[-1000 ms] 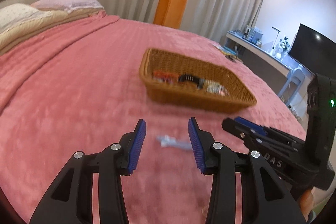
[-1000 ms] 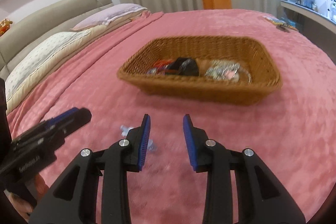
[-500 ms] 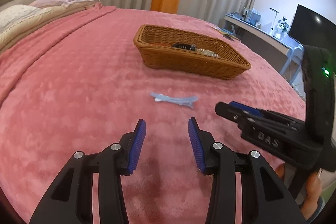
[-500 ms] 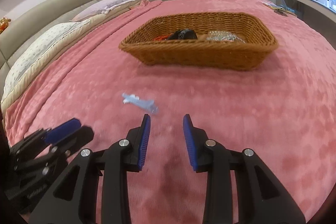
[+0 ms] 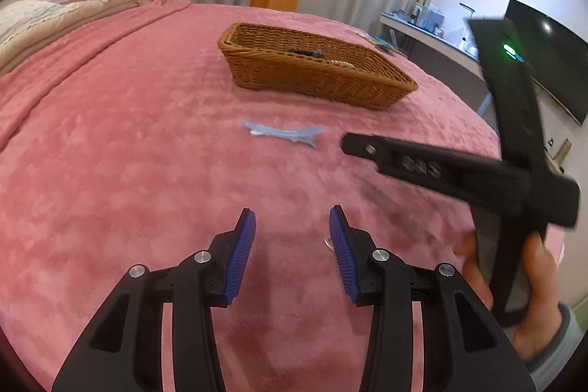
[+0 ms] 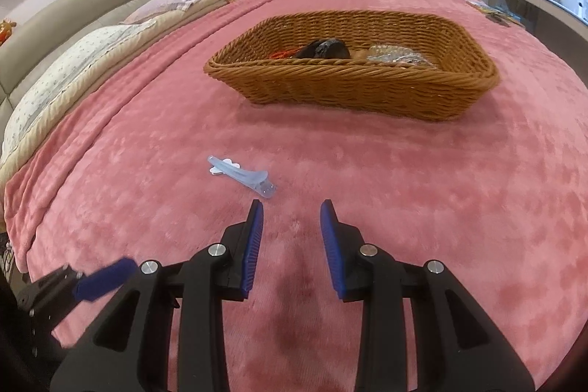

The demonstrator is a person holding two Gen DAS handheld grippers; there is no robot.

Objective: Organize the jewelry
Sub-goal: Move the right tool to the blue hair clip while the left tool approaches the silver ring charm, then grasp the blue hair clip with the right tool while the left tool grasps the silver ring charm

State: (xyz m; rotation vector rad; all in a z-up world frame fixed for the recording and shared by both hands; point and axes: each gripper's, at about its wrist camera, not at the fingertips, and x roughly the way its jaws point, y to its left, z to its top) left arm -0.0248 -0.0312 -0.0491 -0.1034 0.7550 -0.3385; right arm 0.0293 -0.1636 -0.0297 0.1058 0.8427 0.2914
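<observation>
Left tool [image 5: 292, 237] is hovering wide open over the bed [image 5: 110, 153], gripping nothing; blue clip [image 6: 240, 176] is lying loose just ahead of the right tool [image 6: 290, 230], also gaping, empty; basket [image 6: 352, 87] is sitting beyond.

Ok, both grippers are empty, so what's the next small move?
Probably ease the right gripper forward-left over the blue hair clip: it lies alone on the pink blanket, just ahead, outside the basket, and the jaws are open.

Plush matt pink blanket [image 6: 404, 193]; rough woven wicker basket [image 6: 352, 87]; smooth translucent plastic hair clip [image 6: 240, 176]; ribbed blue gripper pads [image 6: 254, 245].
</observation>
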